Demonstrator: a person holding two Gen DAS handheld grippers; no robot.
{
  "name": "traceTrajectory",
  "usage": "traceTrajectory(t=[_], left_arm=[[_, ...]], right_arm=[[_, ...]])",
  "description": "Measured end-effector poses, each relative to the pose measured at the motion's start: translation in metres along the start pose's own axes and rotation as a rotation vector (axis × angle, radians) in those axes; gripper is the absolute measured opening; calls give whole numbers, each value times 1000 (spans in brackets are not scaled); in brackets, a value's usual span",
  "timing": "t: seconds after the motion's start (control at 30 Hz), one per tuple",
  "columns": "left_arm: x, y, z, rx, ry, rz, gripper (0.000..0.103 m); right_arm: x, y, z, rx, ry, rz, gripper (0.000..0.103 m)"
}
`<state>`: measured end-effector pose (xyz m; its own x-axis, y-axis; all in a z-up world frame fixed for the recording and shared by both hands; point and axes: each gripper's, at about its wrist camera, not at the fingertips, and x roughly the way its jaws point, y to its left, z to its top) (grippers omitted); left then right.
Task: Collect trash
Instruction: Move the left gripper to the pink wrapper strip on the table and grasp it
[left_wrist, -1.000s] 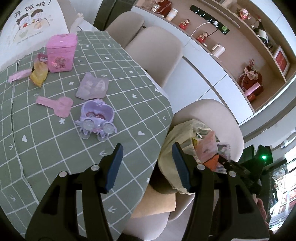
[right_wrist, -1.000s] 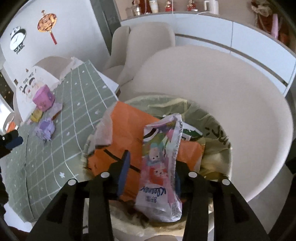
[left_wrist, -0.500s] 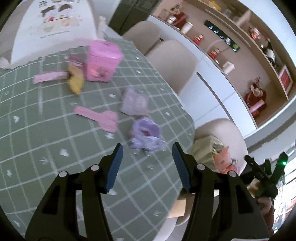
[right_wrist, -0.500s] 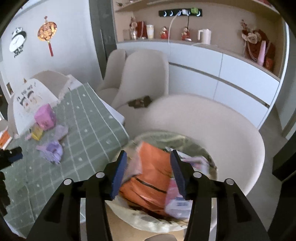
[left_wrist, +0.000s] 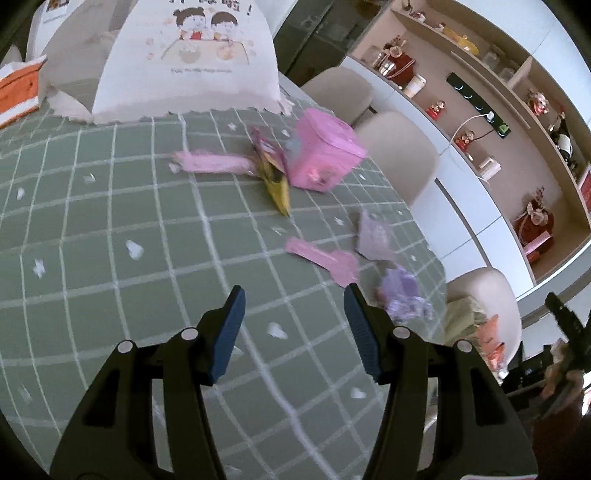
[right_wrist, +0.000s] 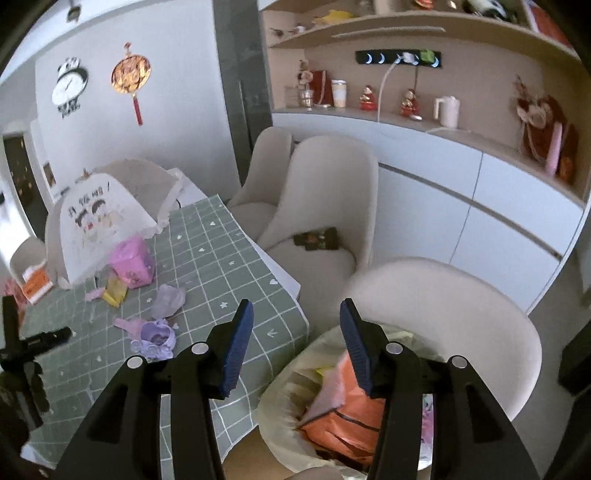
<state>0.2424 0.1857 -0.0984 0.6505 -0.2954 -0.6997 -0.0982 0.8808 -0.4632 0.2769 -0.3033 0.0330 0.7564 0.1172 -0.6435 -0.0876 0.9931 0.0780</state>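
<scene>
**Both grippers empty: litter on the table, bag on the chair**

Left wrist view: your left gripper hangs over the green checked tablecloth with its fingers apart and nothing between them. Ahead lie the scraps: a yellow wrapper touching the pink box, a pink strip to the left of it, a pink paper piece nearer you, and a lilac wrapper just beside that. A purple toy carriage stands near the table's edge, blurred. Past the edge, the trash bag sits on a beige chair.

Right wrist view: your right gripper is above the trash bag, fingers spread and empty. The bag rests on the beige chair and holds an orange package. The table with its litter lies to the left, and a white mesh food cover stands at its far end.
</scene>
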Motion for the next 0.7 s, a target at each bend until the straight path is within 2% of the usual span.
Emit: traceTrajectory(t=[0.13,0.27,0.37,0.5,0.7], left_arm=[[1,19,21,102,-48,22,53],[12,26,48,219,-51,43,53],[30,25,73,326,-20,45,53],[69,29,103,450,39,95,53],[124,35,122,499,157,129,52]], right_arm=[[22,33,0,-7,30,19,46],[48,65,-6,-10,93,71,47],[65,87,-14,-31,143,71,46],[81,102,-28,-28,201,77,46],[98,106,-49,-13,261,47,46]])
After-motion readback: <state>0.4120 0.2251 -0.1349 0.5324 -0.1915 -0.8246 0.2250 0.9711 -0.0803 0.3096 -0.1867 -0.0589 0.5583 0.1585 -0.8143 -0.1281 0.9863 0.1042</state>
